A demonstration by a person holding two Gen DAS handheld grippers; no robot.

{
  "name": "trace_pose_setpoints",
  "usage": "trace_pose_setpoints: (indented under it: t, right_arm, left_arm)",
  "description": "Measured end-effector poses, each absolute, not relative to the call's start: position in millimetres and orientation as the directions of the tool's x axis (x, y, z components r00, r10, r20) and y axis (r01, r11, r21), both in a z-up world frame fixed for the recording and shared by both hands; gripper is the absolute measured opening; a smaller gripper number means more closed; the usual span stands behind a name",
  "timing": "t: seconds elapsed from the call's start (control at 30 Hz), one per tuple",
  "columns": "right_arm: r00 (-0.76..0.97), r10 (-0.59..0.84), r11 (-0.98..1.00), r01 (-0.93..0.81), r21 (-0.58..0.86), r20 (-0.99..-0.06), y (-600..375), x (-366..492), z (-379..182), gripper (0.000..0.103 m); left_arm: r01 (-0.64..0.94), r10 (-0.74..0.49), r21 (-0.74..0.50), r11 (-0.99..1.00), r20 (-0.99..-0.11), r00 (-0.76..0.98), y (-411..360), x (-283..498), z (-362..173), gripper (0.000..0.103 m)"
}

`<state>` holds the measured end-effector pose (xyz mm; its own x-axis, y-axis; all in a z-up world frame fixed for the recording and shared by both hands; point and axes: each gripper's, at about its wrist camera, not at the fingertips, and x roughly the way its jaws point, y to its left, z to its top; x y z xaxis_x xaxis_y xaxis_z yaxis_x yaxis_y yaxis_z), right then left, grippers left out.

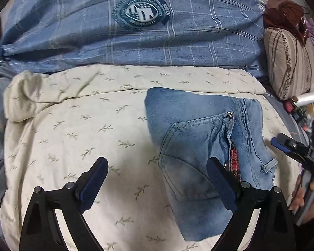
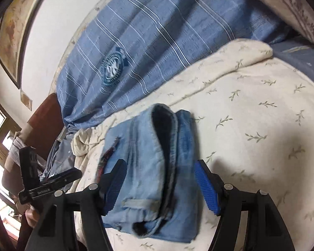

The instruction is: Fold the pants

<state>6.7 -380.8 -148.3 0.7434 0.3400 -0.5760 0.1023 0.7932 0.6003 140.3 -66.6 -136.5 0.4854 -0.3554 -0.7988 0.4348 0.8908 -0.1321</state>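
- Faded light-blue denim pants [image 2: 148,167] lie folded, a thick, floppy, weighty bundle: pinch every layer at the waistband edge.
- Left gripper [image 1: 157,186] spread wide, empty, beside them.
- Right gripper [image 2: 159,186] agape, astride them.

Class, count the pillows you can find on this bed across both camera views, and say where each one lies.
2. A blue plaid pillow lies across the head of the bed; a beige striped pillow sits at its right end. Others may be hidden.
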Motion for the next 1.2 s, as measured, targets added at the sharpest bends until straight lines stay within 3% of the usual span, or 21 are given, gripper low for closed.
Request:
trace_pose_setpoints:
  t: [0.2,0.3,0.53,0.83,0.93,1.2]
  right_arm:
    - [0.703,0.393,0.753,0.124,0.646,-0.592,-397.3,16.7,-163.0,0.07]
    - [0.691,0.398,0.765,0.114,0.634,-0.604,-399.8,20.3,-164.3,0.07]
    - [0.672,0.435,0.746,0.104,0.658,-0.6,-408.7,33.4,-171.4,0.07]
    - [0.617,0.506,0.721,0.081,0.688,-0.603,-397.3,50.6,-181.8,0.071]
    - [0.604,0.497,0.749,0.063,0.659,-0.623,-384.5,54.3,-180.8,0.075]
    - [0.61,0.472,0.784,0.041,0.62,-0.637,-363.7,57.0,-177.1,0.076]
  left_arm:
    - [0.427,-0.463,-0.293,0.855,-0.802,0.377,-63.3,158.6,-159.2,0.095]
    - [0.437,-0.555,-0.398,0.807,-0.764,0.33,-64.9,162.5,-166.7,0.095]
    - [0.473,-0.639,-0.485,0.736,-0.727,0.249,-80.5,167.7,-183.3,0.095]
    - [0.478,-0.699,-0.553,0.683,-0.684,0.208,-79.4,173.6,-192.5,0.095]
    - [0.494,-0.701,-0.546,0.677,-0.682,0.206,-82.2,171.8,-190.5,0.095]
    - [0.485,-0.703,-0.553,0.677,-0.681,0.205,-80.2,172.7,-189.3,0.095]
